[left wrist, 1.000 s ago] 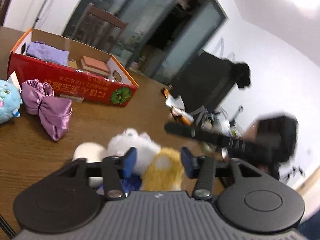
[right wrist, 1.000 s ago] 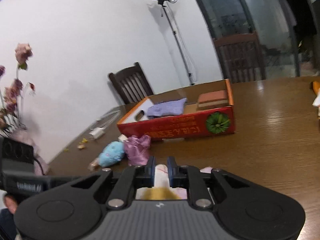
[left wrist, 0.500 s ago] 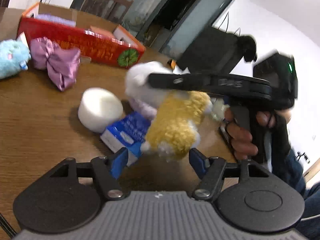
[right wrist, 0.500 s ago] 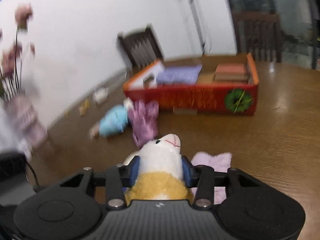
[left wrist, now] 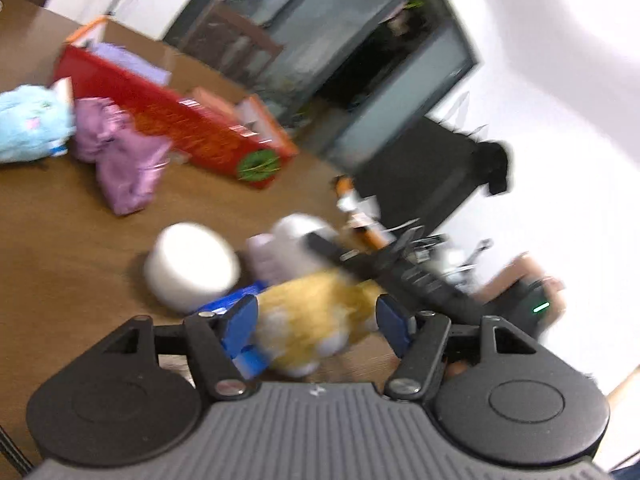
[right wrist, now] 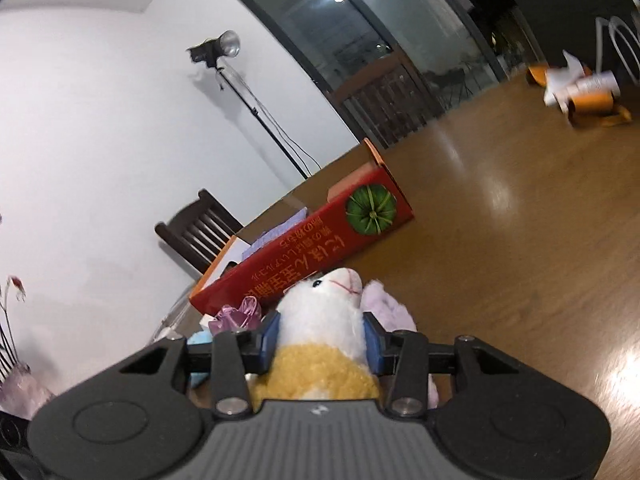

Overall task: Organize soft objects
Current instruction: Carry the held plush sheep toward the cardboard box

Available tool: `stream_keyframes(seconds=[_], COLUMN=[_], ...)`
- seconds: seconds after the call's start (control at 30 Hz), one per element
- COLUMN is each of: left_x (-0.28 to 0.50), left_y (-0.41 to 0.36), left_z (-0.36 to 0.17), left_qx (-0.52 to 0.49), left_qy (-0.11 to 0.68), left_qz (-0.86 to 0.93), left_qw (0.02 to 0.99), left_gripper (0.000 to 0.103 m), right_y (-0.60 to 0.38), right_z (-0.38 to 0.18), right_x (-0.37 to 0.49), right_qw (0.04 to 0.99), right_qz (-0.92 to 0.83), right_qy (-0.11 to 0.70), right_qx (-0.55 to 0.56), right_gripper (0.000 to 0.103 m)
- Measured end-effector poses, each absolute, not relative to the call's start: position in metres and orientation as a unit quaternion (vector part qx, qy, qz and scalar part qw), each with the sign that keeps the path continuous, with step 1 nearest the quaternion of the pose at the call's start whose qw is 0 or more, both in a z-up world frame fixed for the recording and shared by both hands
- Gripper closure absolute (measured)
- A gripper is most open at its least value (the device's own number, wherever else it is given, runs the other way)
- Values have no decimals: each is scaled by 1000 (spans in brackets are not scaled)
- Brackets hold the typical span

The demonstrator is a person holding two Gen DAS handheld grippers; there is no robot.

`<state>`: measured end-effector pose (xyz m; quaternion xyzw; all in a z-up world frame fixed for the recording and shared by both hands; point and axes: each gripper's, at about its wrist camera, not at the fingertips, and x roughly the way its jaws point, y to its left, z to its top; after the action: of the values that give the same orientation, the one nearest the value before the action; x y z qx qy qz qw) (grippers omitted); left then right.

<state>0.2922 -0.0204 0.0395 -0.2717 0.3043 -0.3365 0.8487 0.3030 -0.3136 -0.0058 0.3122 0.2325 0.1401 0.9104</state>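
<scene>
Between my right gripper's (right wrist: 320, 340) pads I hold the plush toy (right wrist: 324, 320); left gripper (left wrist: 316, 320) wide, empty; next, lift it into the red box (right wrist: 312, 256) ahead.

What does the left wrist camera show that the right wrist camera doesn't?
Only the left wrist view: a white foam cylinder on the table, a blue packet beside it, and the right tool's arm reaching across the toy.

Only the right wrist view: a studio light on a stand, the toy's white face, and the right tool shut on it.

Both: the yellow and white plush toy, the red cardboard box, a purple satin bow and the wooden table.
</scene>
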Motion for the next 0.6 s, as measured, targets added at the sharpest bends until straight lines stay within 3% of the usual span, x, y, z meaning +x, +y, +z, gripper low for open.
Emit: stream_keyframes(seconds=[0.07, 0.13, 0.43, 0.47, 0.53, 0.6], left_x=[298, 305, 304, 304, 300, 291], left_y=[-27, -38, -45, -47, -50, -47], left_z=[40, 36, 28, 28, 31, 36], left_qx=[-260, -227, -214, -209, -198, -179], left_qy=[315, 335, 336, 335, 338, 336], left_qz=[-326, -297, -309, -309, -304, -305], left_qw=[853, 865, 864, 865, 868, 873], left_gripper=[35, 45, 43, 43, 40, 40], right_y=[-313, -312, -319, -319, -319, -320], right_z=[-9, -9, 15, 16, 18, 19], right_x=[302, 301, 291, 288, 285, 285], right_qw=[911, 914, 922, 925, 927, 925], right_qz=[140, 136, 147, 148, 158, 158], right_qy=[229, 227, 273, 274, 274, 276], right_qx=[313, 308, 233, 219, 203, 208], right_gripper=[60, 56, 44, 45, 61, 64])
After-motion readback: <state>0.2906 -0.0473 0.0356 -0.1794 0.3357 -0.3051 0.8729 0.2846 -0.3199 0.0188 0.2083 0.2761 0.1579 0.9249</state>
